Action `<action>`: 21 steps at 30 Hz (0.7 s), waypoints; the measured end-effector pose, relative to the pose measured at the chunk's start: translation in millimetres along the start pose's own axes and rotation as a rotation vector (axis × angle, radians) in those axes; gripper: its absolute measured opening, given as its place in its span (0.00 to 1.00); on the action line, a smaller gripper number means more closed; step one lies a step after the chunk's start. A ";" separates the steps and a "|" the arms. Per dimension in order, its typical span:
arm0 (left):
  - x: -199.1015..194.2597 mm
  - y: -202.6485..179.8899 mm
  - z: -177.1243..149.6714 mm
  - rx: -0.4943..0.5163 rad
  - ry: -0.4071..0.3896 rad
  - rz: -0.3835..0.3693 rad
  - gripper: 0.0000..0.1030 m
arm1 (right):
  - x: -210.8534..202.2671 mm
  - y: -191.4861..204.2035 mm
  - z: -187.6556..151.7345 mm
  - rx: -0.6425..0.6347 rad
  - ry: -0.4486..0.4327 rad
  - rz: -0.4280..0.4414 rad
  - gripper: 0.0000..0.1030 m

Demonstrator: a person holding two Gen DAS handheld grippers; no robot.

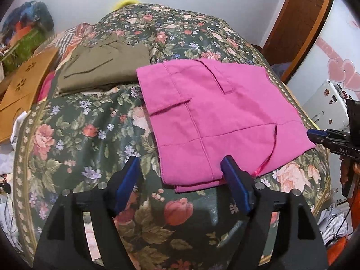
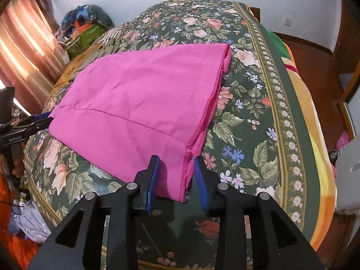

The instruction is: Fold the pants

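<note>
Left wrist view, left to right: cardboard box (image 1: 24, 83) at the bed's edge; folded olive garment (image 1: 103, 67); pink pants (image 1: 216, 114) folded on the floral bedspread (image 1: 74, 139), pockets and belt loop showing; left gripper (image 1: 180, 168) spread wide, its right finger over the pants' near edge, nothing clamped. Right wrist view: curtain (image 2: 24, 51); the pants' plain side and stitched hems; right gripper (image 2: 176, 166) parted, hem corner loose between the fingers; striped blanket (image 2: 299, 103) beyond.
</note>
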State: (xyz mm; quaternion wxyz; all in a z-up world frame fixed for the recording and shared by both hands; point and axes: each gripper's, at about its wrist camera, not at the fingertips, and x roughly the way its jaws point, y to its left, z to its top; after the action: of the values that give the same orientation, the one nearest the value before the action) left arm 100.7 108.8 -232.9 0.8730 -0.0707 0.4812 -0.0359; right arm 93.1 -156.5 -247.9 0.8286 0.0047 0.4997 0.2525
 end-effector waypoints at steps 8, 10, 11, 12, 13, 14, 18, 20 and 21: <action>-22.9 25.0 49.6 -0.056 -0.078 0.015 0.73 | -19.3 -17.5 29.4 0.026 -0.074 -0.044 0.28; -19.6 31.1 67.5 -0.067 -0.093 0.026 0.73 | -21.6 -22.3 42.9 0.031 -0.104 -0.058 0.28; -16.2 33.9 76.8 -0.070 -0.102 0.031 0.73 | -21.2 -23.7 48.7 0.033 -0.113 -0.062 0.28; -13.3 36.2 83.8 -0.071 -0.107 0.037 0.73 | -20.9 -25.2 54.4 0.034 -0.121 -0.065 0.28; -8.0 38.2 91.7 -0.071 -0.110 0.046 0.73 | -19.6 -27.7 62.3 0.034 -0.132 -0.070 0.28; -1.6 40.4 99.1 -0.071 -0.109 0.050 0.73 | -18.7 -28.1 67.5 0.032 -0.138 -0.074 0.28; 27.1 49.6 118.8 -0.090 -0.076 0.046 0.64 | -10.1 -34.1 89.7 0.033 -0.155 -0.085 0.30; 43.1 56.2 125.6 -0.109 -0.051 0.040 0.63 | -2.1 -39.3 101.9 0.042 -0.159 -0.084 0.31; 48.9 58.8 127.2 -0.116 -0.044 0.039 0.63 | 0.5 -41.1 106.0 0.043 -0.160 -0.083 0.32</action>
State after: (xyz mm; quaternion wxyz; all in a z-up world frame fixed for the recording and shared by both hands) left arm 234.1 171.8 -216.1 0.8784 -0.1125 0.4644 0.0105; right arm 198.3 -166.2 -205.9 0.8752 0.0216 0.4371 0.2060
